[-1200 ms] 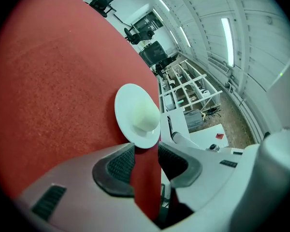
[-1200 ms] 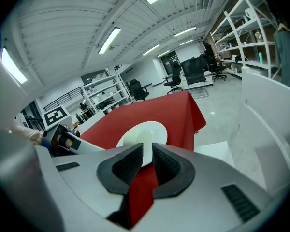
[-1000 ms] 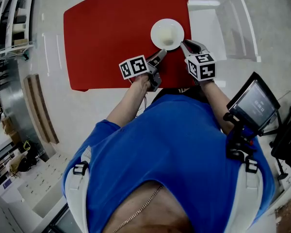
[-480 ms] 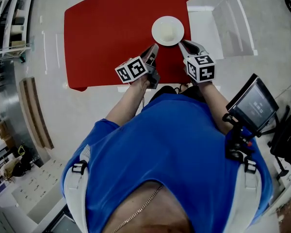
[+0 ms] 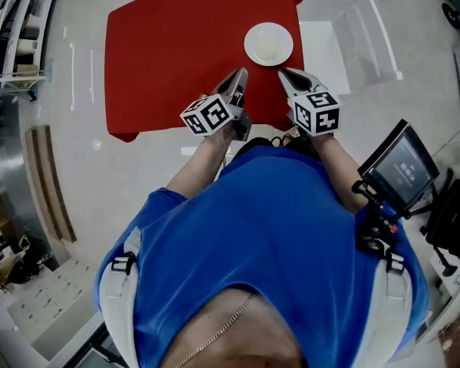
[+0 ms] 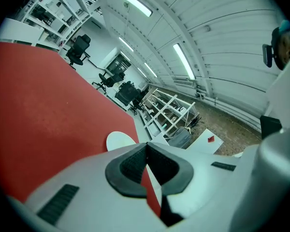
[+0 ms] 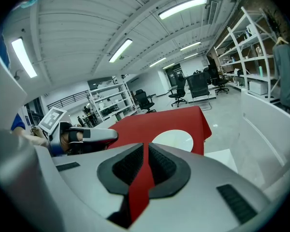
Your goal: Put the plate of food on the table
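Both of my tools, left gripper (image 5: 238, 73) and right gripper (image 5: 284, 73), have jaws pressed together and empty, just short of the white plate (image 5: 268, 44) resting on the red table (image 5: 169, 52).

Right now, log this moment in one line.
plate: on table | left gripper: shut, empty, clear of plate | right gripper: shut, empty, clear of plate | step: plate set down

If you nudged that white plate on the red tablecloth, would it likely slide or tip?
Probably slide, not tip: the plate looks shallow and sits flat. The tablecloth might bunch under it. It sits near the edge and looks rigid, so possibly breakable.
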`<action>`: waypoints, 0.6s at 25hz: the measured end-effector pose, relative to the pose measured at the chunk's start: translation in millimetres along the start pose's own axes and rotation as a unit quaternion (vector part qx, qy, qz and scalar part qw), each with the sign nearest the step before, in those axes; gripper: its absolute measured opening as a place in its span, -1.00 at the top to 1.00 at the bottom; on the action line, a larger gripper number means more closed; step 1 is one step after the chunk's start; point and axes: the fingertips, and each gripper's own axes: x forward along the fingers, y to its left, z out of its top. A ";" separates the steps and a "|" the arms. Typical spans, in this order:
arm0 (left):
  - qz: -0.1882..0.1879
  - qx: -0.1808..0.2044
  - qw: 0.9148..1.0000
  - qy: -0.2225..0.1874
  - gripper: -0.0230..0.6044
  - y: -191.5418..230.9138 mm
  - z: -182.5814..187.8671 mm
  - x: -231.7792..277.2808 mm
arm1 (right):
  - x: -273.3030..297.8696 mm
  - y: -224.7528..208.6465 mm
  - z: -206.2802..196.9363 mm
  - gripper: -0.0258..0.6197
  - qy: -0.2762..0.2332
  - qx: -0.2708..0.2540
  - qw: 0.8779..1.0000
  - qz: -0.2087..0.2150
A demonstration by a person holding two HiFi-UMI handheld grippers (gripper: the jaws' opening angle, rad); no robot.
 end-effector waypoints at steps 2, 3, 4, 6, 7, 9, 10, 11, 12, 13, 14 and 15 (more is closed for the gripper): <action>0.000 0.004 1.000 -0.012 0.91 1.2 3.5 -0.1 | -0.7 -0.2 0.7 0.82 -0.002 0.000 1.000 0.001; 0.000 0.007 1.000 -0.015 0.91 1.5 4.8 -0.3 | -1.3 -0.7 1.2 0.82 -0.004 -0.001 1.000 0.000; 0.000 0.011 1.000 -0.017 0.91 1.3 5.9 -0.2 | -2.0 -1.6 1.7 0.84 -0.006 -0.002 1.000 -0.002; 0.001 0.020 1.000 -0.017 0.91 1.6 7.6 0.7 | -3.0 -4.3 3.6 0.92 -0.010 -0.005 1.000 -0.007; 0.001 0.024 1.000 -0.017 0.91 1.7 9.0 1.4 | -3.1 -5.4 5.4 0.92 -0.012 -0.005 1.000 -0.009; -0.006 0.030 0.999 -0.018 0.91 -1.1 11.5 0.4 | -4.9 -4.8 8.6 0.92 -0.017 -0.006 1.000 -0.011; -0.010 0.032 0.999 -0.019 0.91 -3.7 11.1 -3.6 | -8.0 -1.5 8.4 0.92 -0.020 -0.007 1.000 -0.013; -0.014 0.035 0.999 -0.019 0.91 -6.8 9.1 -10.6 | -12.7 4.3 6.5 0.92 -0.022 -0.007 1.000 -0.015; -0.018 0.037 0.999 -0.018 0.91 -9.9 6.2 -19.1 | -18.4 11.2 3.5 0.92 -0.024 -0.008 1.000 -0.018; -0.022 0.039 0.999 -0.018 0.91 -12.9 3.4 -27.1 | -23.7 17.6 0.3 0.92 -0.027 -0.008 0.999 -0.020; -0.025 0.040 0.999 -0.017 0.91 -15.0 1.2 -33.4 | -27.9 22.7 -2.2 0.92 -0.029 -0.008 0.999 -0.023; -0.027 0.043 0.999 -0.017 0.91 -16.0 -0.3 -38.4 | -31.4 26.6 -4.0 0.92 -0.031 -0.009 0.999 -0.026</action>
